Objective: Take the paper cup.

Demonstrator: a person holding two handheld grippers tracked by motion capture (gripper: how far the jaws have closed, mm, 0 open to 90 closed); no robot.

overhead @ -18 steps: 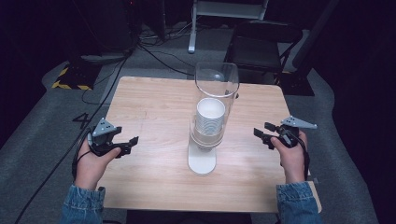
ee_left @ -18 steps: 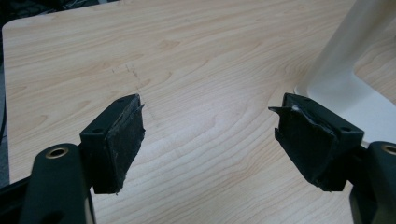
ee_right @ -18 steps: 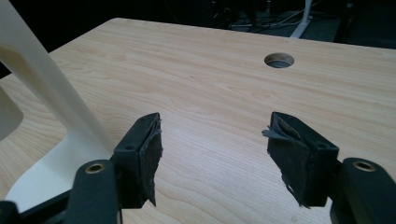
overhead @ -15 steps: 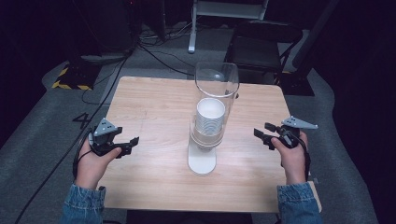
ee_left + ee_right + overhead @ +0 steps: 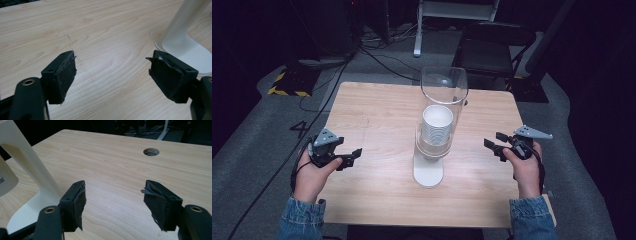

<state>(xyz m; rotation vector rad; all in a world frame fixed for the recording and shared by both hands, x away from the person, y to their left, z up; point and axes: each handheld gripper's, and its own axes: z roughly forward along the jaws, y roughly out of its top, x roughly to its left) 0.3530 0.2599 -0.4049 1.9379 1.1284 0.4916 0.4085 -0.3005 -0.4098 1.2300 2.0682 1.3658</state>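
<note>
A white cup dispenser stand (image 5: 428, 172) stands mid-table, its clear tube (image 5: 444, 87) rising over a stack of white paper cups (image 5: 437, 125). My left gripper (image 5: 354, 155) hovers over the table's left side, open and empty, pointing right toward the stand. In the left gripper view its jaws are wide apart over bare wood, with the stand's base (image 5: 190, 50) at the right. My right gripper (image 5: 492, 142) is at the table's right side, open and empty, pointing left. The right gripper view has the stand (image 5: 30, 177) at the left and a cup's edge (image 5: 6, 182).
The wooden table (image 5: 377, 110) has a round cable hole (image 5: 151, 152) near its far right. A black chair (image 5: 492, 45) and cables lie on the floor beyond the far edge. Denim sleeves (image 5: 302, 220) come in at the near edge.
</note>
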